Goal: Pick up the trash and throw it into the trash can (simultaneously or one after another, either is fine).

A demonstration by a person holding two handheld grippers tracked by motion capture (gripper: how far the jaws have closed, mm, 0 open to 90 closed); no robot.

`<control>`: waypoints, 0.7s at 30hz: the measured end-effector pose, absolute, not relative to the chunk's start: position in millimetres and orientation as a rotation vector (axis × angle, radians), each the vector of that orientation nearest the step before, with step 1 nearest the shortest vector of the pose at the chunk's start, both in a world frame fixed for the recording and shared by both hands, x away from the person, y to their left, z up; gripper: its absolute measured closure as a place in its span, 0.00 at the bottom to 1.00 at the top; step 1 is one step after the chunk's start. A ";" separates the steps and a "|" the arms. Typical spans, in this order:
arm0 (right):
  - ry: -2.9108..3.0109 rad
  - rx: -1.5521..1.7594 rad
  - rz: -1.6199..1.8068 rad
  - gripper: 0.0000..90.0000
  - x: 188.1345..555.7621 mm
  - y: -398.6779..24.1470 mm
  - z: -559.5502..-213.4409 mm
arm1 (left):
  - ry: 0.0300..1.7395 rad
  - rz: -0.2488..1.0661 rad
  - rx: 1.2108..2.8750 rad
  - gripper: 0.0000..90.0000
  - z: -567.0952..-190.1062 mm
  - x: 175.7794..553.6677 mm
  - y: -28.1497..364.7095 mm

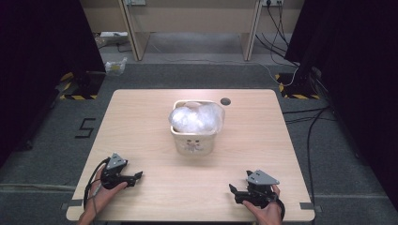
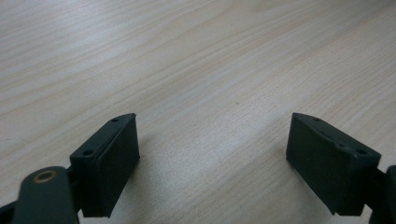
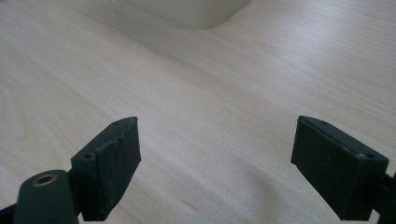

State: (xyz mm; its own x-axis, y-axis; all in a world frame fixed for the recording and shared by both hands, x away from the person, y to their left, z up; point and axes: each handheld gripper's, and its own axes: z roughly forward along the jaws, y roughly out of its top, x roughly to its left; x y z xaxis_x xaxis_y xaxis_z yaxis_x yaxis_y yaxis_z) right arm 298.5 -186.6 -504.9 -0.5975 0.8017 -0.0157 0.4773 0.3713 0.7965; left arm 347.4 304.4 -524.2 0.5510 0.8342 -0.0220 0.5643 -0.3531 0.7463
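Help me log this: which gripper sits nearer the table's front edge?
The right gripper; the left gripper rests slightly farther in, toward the bin.

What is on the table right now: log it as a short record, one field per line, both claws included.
surface: light wooden table, with a dark round hole near its far edge
container: small cream plastic bin, upright at the table's middle
contents: crumpled clear plastic film, bulging above the bin's rim
left claw: open, holding nothing, low over the near left of the table
right claw: open, holding nothing, near right
contact: both claws apart from the bin
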 end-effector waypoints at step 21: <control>2.287 1.130 0.952 0.17 302.3 -185.8 -516.6 | 1.122 0.477 2.059 0.18 -524.4 347.3 304.3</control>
